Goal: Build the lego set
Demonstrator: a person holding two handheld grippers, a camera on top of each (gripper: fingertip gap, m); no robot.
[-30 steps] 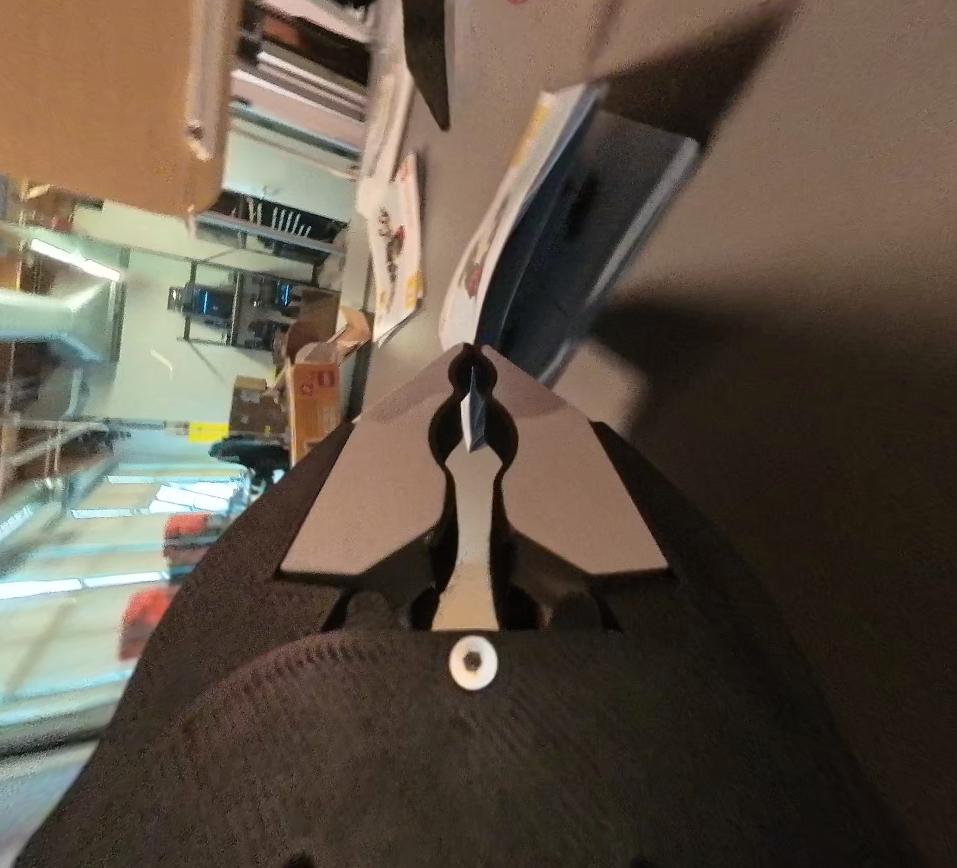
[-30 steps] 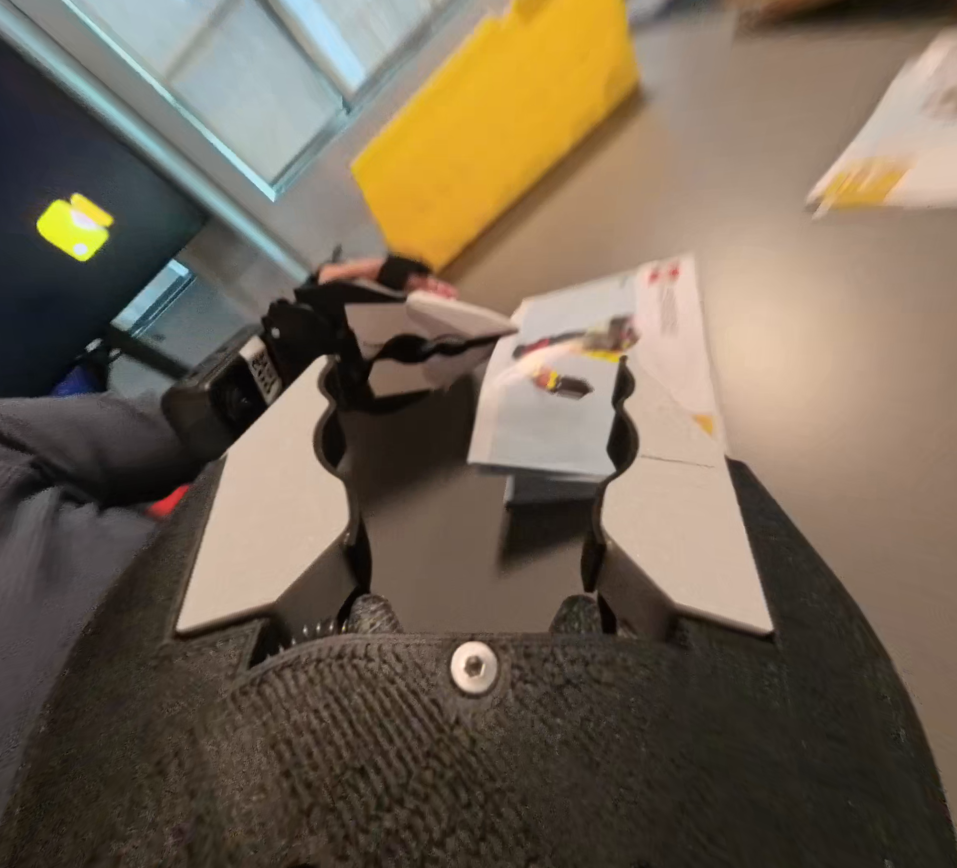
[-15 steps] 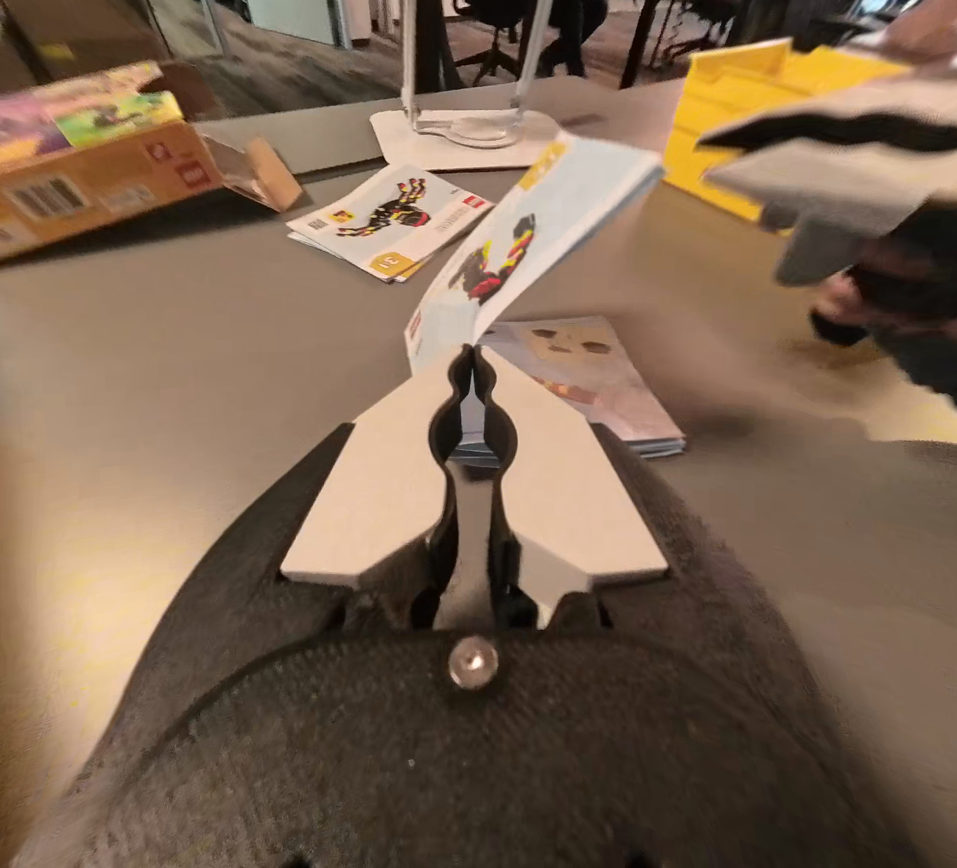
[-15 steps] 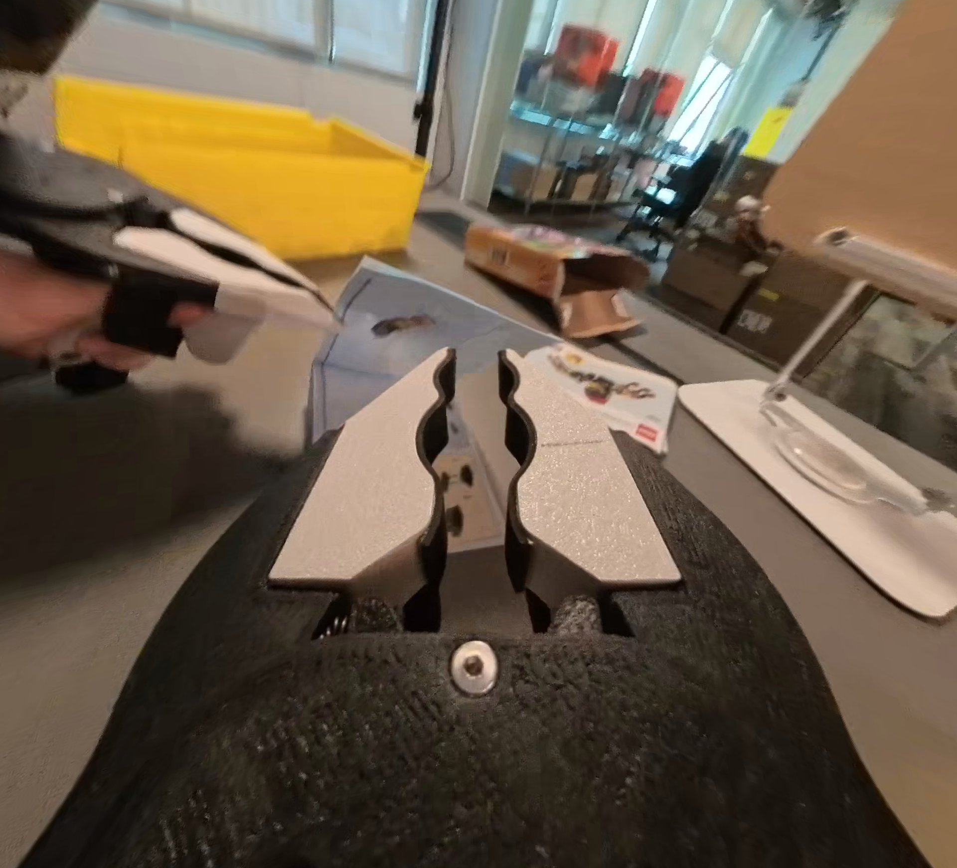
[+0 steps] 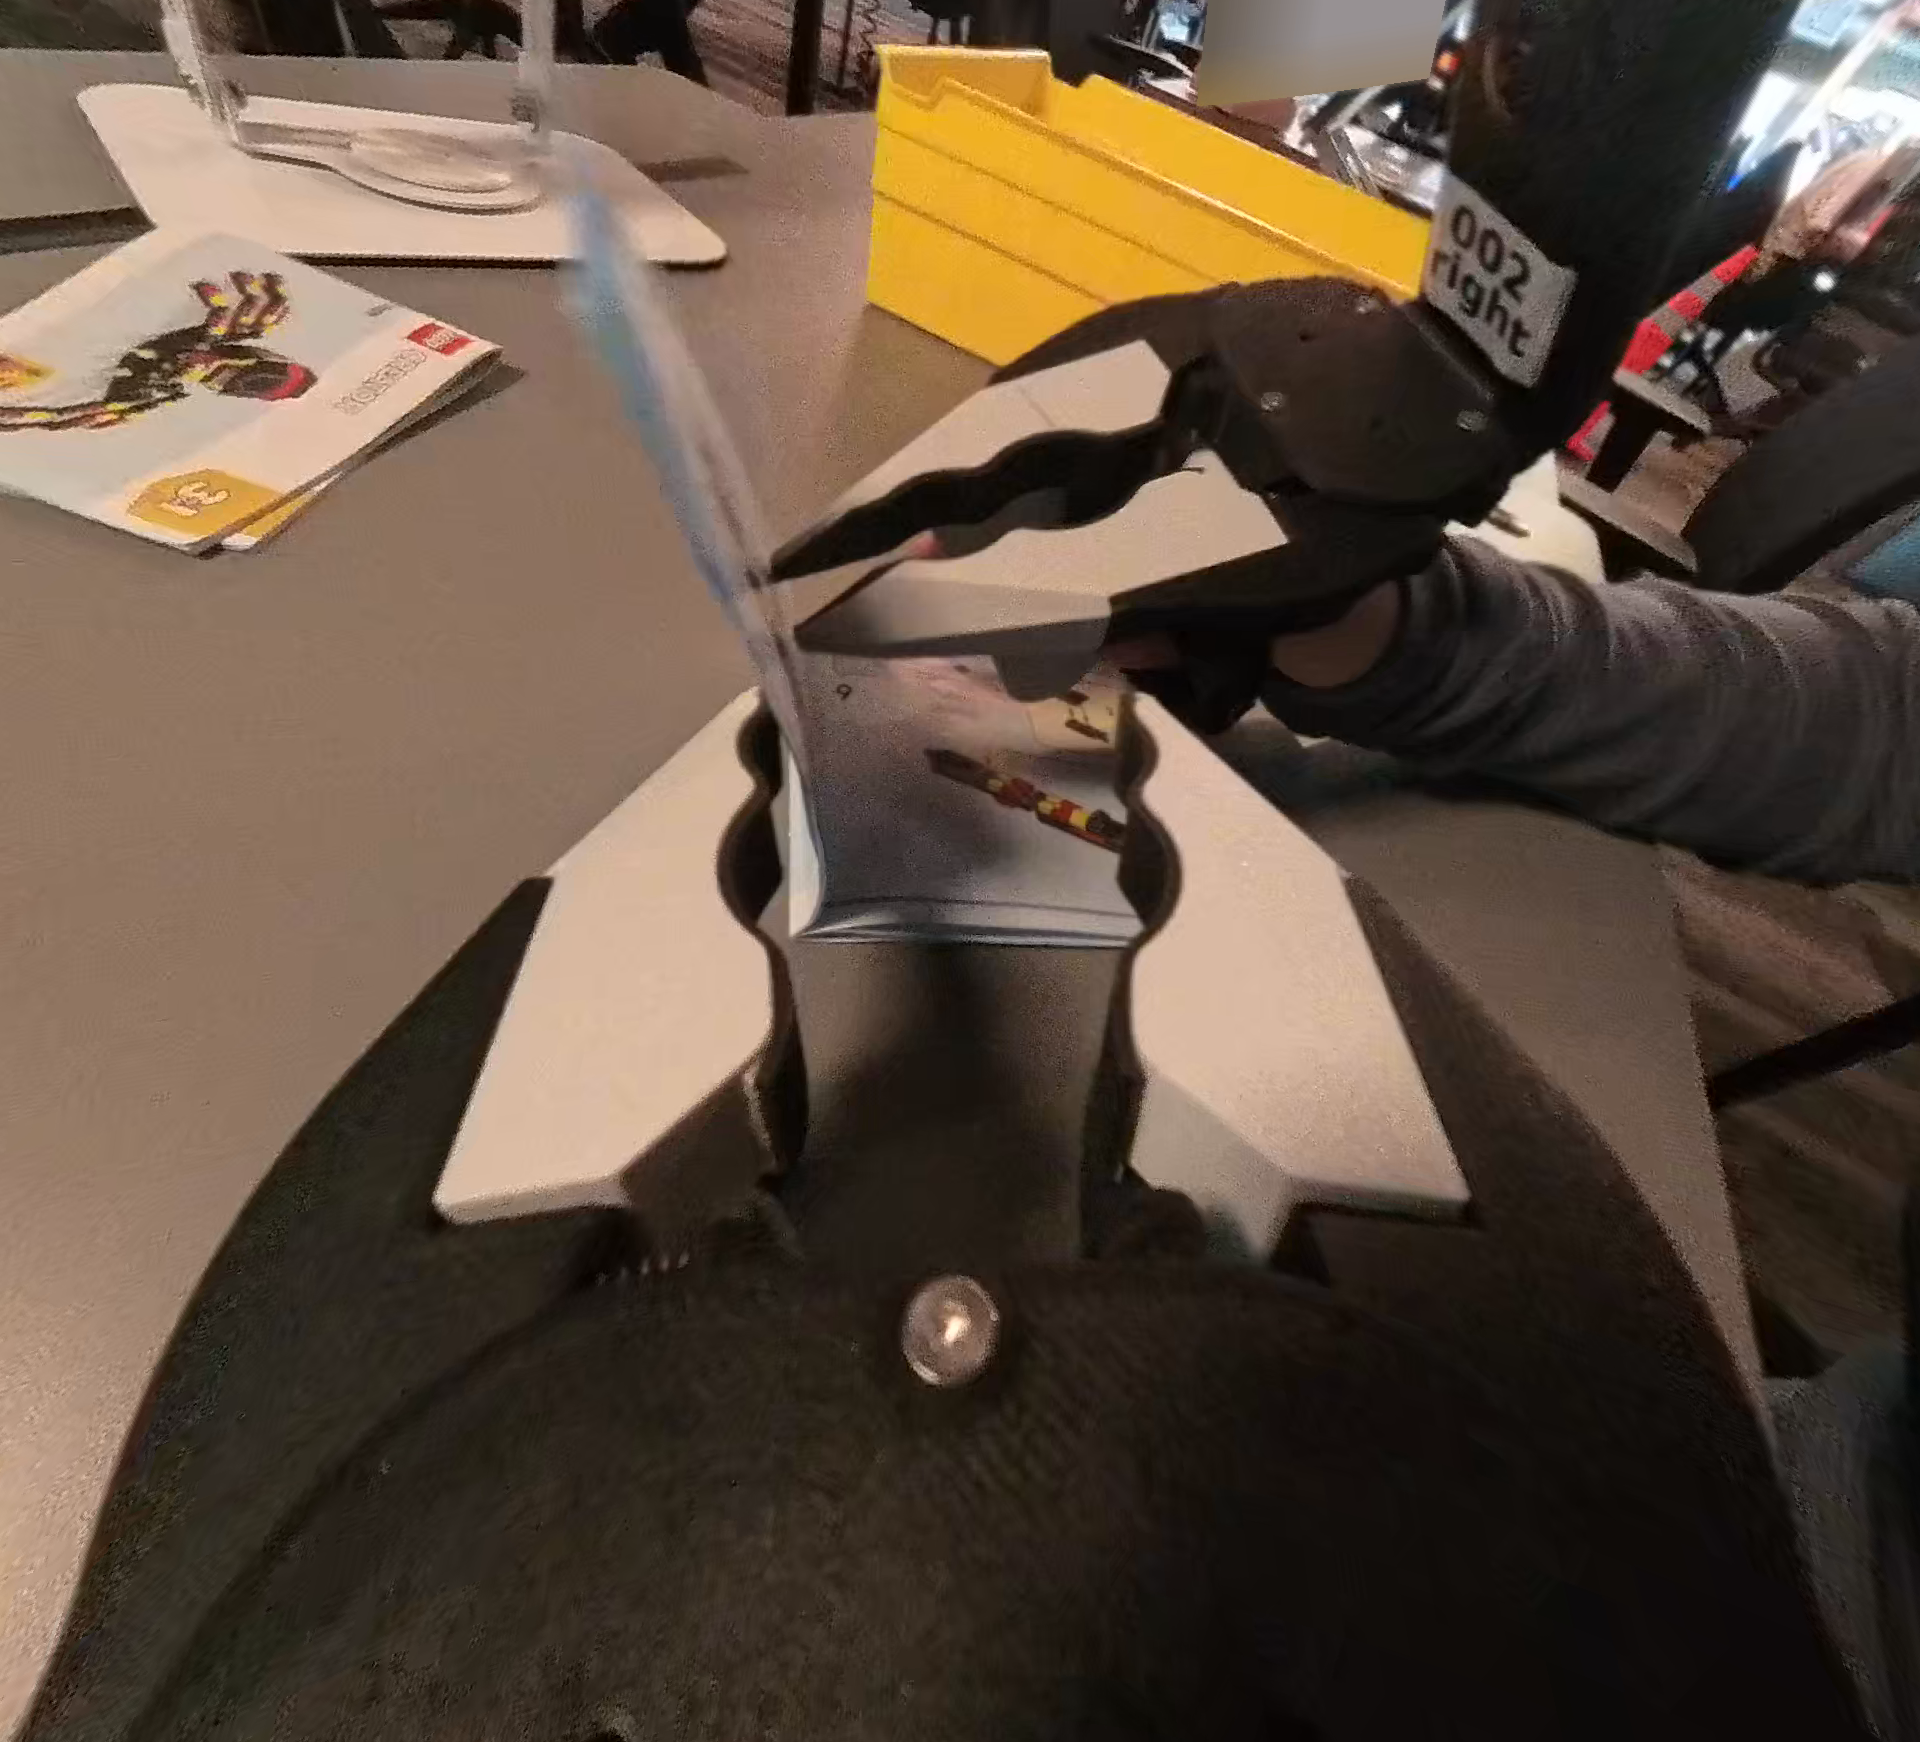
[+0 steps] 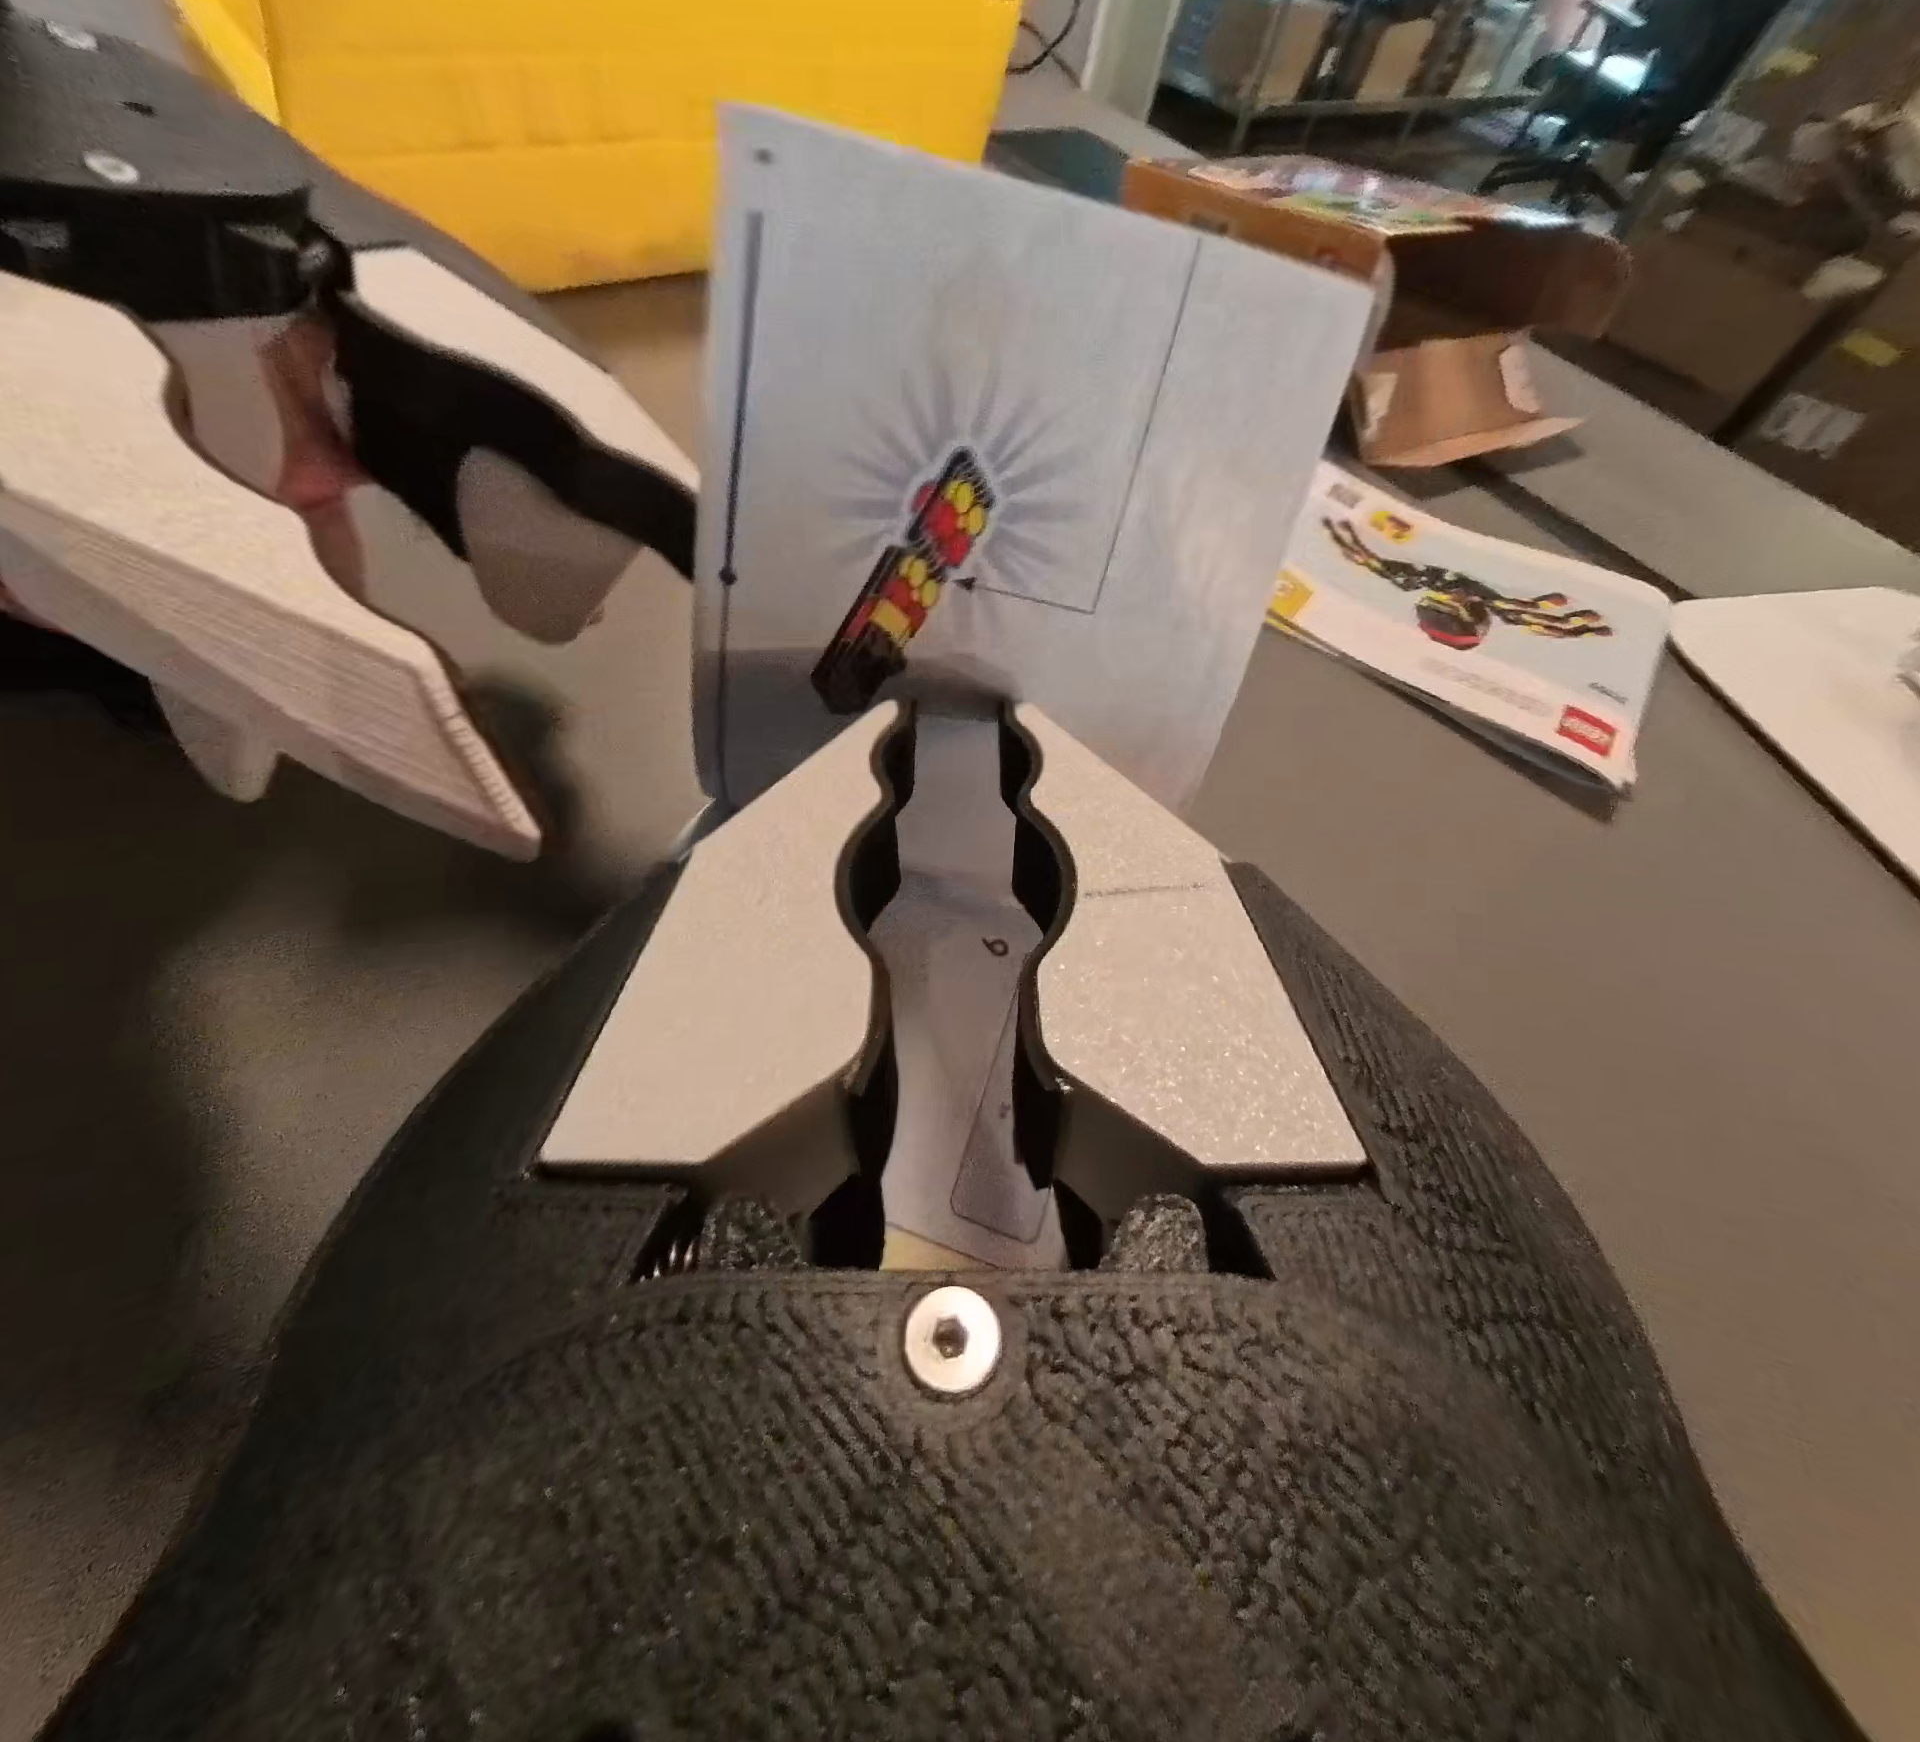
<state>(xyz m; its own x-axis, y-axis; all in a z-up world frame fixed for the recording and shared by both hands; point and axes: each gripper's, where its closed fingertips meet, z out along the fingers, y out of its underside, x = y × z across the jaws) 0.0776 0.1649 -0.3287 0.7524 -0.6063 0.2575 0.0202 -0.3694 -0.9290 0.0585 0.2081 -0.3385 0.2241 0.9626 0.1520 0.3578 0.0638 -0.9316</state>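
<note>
right tool (image 6: 951,716) against upright page (image 6: 997,404)

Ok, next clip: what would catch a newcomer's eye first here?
Probably the booklet page standing upright in the middle of the table, with the right gripper meeting its edge, jaws nearly closed; whether it actually grips the page is unclear. The left gripper is open just in front of the booklet. Behind them sits a bright yellow bin, and a second booklet lies flat to the left.
</note>
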